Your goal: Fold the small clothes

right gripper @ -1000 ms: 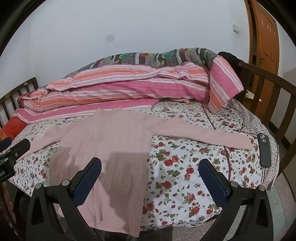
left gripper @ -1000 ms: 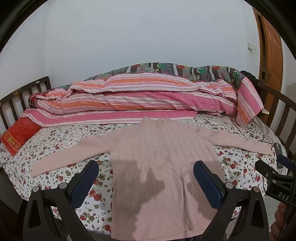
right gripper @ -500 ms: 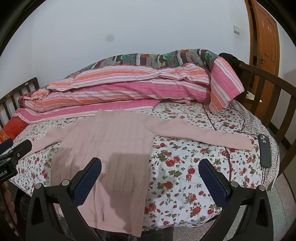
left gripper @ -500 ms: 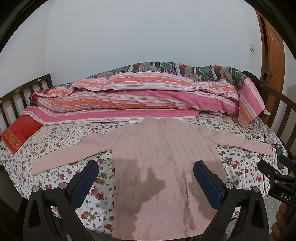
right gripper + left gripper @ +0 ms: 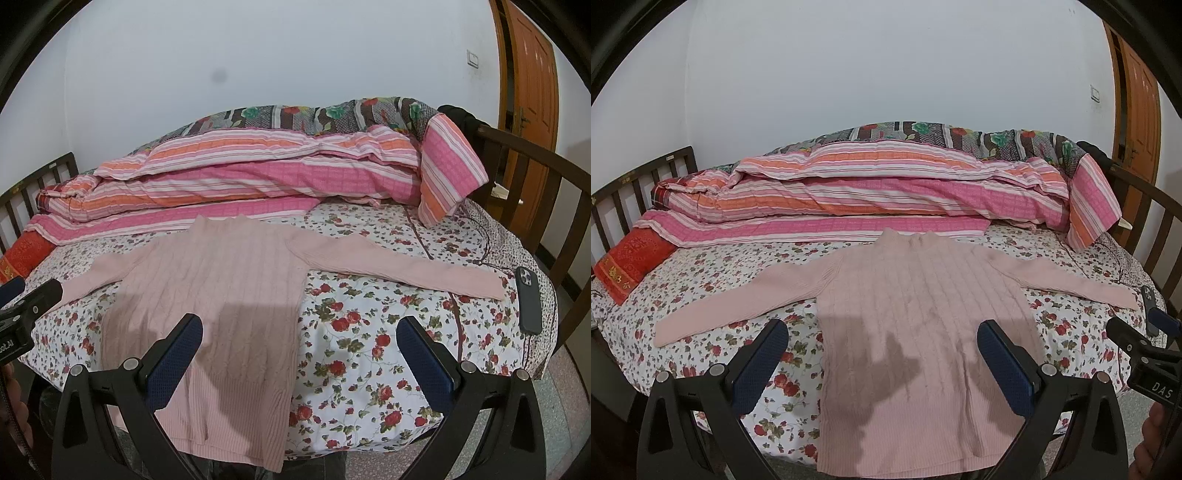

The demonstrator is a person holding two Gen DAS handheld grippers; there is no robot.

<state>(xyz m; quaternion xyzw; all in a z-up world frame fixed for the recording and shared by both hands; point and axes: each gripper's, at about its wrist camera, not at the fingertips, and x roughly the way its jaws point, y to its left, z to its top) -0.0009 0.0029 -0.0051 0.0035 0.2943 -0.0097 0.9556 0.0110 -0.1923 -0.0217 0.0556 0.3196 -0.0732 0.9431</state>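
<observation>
A pale pink cable-knit sweater lies flat on the floral bed sheet, both sleeves spread sideways and its hem hanging over the near edge. My left gripper hovers open above the sweater's lower body, nothing between its blue pads. My right gripper is open too, held over the sweater's right hem side and bare sheet. Each gripper shows at the edge of the other's view: the right one, the left one.
A rolled pink-and-orange striped quilt fills the back of the bed. A red cushion sits far left. A dark phone lies near the right sleeve end. Wooden rails flank the bed; a door is at right.
Both grippers have drawn back and risen slightly, so the sweater and bed sit a little lower and farther in view. Nothing was grasped; the sweater has not moved.
</observation>
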